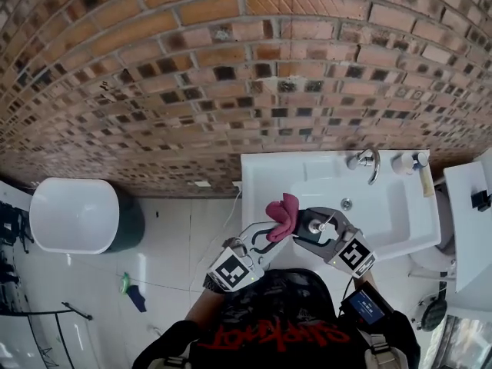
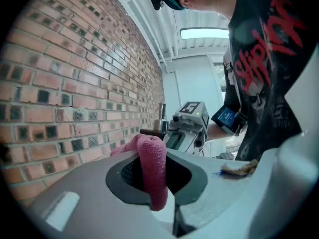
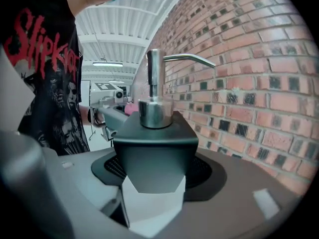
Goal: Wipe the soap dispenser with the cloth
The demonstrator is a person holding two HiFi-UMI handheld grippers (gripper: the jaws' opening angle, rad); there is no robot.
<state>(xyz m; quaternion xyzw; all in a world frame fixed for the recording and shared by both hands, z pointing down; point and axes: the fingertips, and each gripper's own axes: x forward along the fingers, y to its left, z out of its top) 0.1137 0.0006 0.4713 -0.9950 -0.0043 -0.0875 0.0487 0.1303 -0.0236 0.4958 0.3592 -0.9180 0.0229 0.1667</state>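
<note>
You are gripping the dispenser (image 3: 154, 148) by its body in your right hand-held gripper (image 1: 311, 227), holding it over the sink's (image 1: 257, 167) front edge. Your left hand-held gripper (image 1: 269, 235) is pinching the pink cloth (image 1: 283, 212) just beside it. Wiping is seemingly about to begin: next, be pressing cloth against dispenser and rubbing.

Black short-sleeved T-shirt (image 1: 296, 294), red lettering (image 1: 280, 335)

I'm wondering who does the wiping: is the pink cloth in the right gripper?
No, the pink cloth hangs pinched in the left gripper; the right gripper holds the soap dispenser.
</note>
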